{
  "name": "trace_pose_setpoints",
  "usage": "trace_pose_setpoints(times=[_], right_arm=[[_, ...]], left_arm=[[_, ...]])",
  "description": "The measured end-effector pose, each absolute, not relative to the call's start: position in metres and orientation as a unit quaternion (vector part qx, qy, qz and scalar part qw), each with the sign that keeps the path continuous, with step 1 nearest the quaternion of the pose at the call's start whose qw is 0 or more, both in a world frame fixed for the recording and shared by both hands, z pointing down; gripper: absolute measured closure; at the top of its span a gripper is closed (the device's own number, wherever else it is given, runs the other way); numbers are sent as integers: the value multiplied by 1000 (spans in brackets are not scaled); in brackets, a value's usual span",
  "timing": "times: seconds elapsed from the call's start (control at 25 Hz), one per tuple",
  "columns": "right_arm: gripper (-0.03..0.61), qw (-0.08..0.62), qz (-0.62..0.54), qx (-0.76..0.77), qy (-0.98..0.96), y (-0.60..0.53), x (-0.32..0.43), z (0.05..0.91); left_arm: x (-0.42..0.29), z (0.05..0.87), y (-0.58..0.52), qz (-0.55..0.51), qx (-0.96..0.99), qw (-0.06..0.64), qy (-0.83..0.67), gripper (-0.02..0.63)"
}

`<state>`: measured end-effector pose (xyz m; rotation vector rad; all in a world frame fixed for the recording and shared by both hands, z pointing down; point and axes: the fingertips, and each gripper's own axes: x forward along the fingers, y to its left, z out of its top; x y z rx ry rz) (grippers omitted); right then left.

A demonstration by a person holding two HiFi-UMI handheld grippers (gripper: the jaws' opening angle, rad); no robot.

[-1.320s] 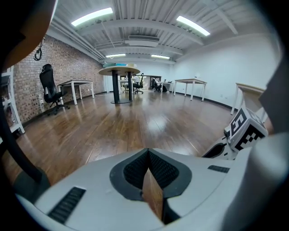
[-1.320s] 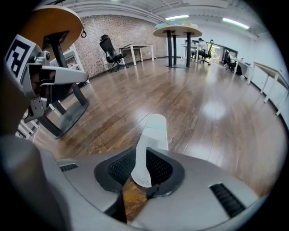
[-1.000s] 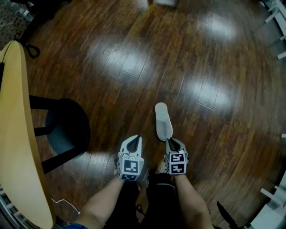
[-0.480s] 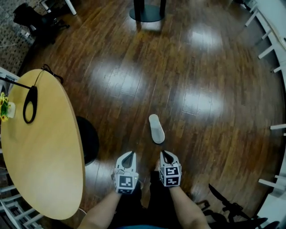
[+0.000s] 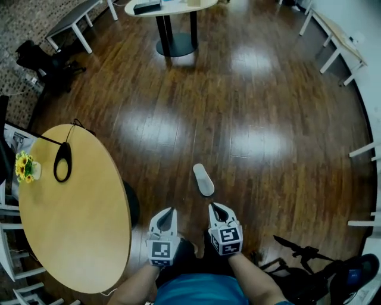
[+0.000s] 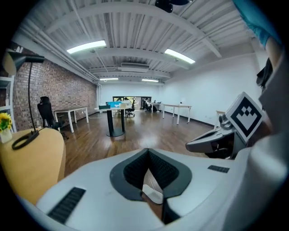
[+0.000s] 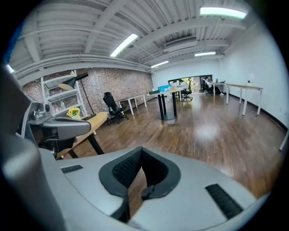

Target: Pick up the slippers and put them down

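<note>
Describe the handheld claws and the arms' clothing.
The left claw and right claw are pale grey plastic shells tapering to a point, lined with black ridged pads. Each carries a cube with black-and-white square markers. No cables show. The forearms are unsleeved; the top is teal.

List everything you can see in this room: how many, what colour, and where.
slipper: one, white, on the wood floor, centre
round table: one, yellow, left
desk lamp: one, black, on the round table
flowers: one bunch, yellow, round table's left edge
stool: one, black, partly under the round table
pedestal table: one, pale top, far end
office chair: one, black, far left
desks: several, white legs, right wall
left gripper: one, white, bottom centre, jaws shut
right gripper: one, white, beside it, jaws closing shut, nothing between them
</note>
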<state>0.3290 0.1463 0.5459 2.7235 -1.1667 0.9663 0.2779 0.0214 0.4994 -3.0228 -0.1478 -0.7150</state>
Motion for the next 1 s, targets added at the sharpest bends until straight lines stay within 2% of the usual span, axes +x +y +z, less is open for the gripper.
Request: trace_pose_setpoints(times=[0.32,0.44,0.56,0.84,1.0], right_arm=[[565,12,224,888,-402,144,292,423],[565,6,209,888,-409,135,271,379],[565,2,181,885,-428,125,264,341],[566,-6,166,883,-438,128,269,331],[566,-10,165,888,-429,137,274,332]], left_arm=[[244,399,21,-161,-985,22,-59,609],[214,363,14,-156,-986,-2,-55,609],[197,337,4,-163,-986,4,-45,609],[236,334,27,-150,-985,49,-70,609],[251,341,48,-150,-983,51,-97,609]])
